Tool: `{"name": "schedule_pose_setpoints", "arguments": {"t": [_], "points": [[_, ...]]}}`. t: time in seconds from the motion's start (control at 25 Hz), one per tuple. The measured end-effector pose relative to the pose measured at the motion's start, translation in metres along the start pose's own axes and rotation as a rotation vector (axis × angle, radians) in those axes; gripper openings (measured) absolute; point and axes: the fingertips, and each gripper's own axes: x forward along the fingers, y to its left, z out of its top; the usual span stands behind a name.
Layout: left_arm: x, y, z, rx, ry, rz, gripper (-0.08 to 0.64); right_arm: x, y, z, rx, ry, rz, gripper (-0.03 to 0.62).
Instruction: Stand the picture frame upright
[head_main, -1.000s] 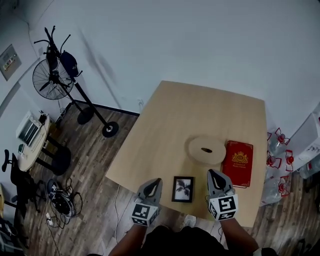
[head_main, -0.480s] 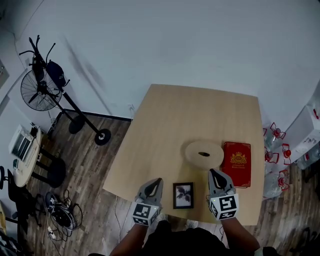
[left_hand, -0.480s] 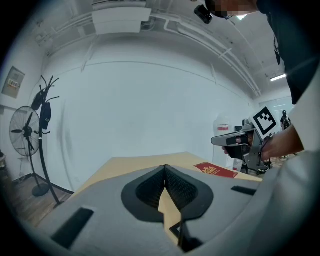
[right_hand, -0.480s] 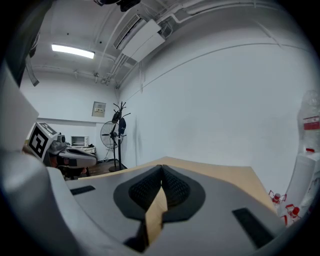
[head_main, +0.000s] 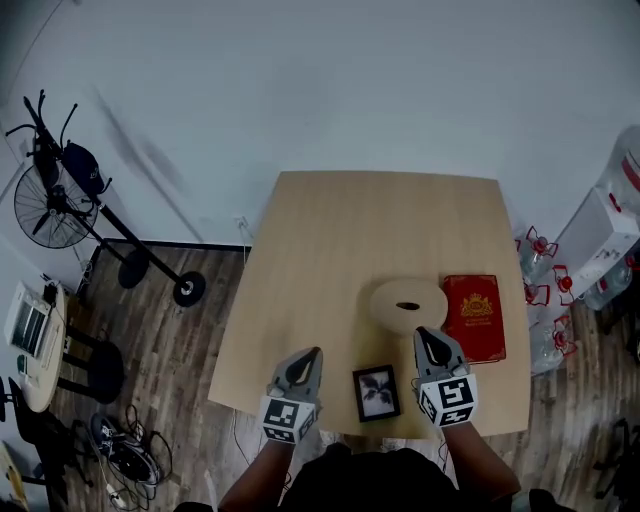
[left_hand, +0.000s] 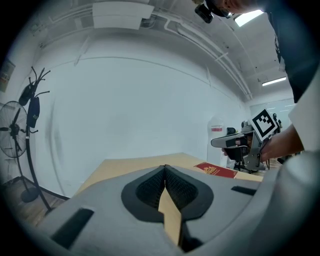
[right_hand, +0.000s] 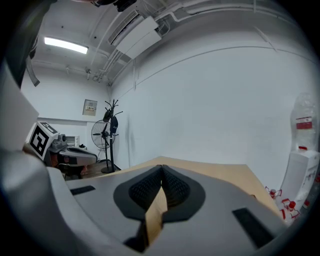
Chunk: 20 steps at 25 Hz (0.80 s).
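The step in hand looks like the approach: the picture frame (head_main: 377, 393) lies flat and face up at the lower middle of the head view, by the near edge of the counter (head_main: 340, 240). It sits between the left hand-held gripper (head_main: 313, 352) and the right hand-held gripper (head_main: 424, 333), touched by neither. Both have their jaws pressed together on nothing. The frame's long axis runs nearly up the picture, leaning slightly left. Next, probably, one pair of jaws must part, take an edge and tip it up.

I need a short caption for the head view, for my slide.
Picture frame lying flat on the table between the shut left hand-held gripper and right hand-held gripper, red book beyond.
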Motion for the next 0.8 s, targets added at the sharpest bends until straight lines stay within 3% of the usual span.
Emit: {"name": "schedule_pose_setpoints", "arguments": {"t": [0.24, 0.56, 0.8], "points": [[0.007, 0.000, -0.009, -0.014, 0.008, -0.044, 0.000, 0.006, 0.003, -0.025, 0.011, 0.109, 0.017, 0.011], [0.007, -0.001, -0.021, -0.029, 0.027, -0.077, 0.000, 0.013, 0.021, -0.076, 0.076, 0.324, 0.075, 0.018], [0.004, 0.004, -0.033, -0.048, 0.053, -0.077, 0.000, 0.013, 0.040, -0.129, 0.156, 0.522, 0.151, 0.126]]}}
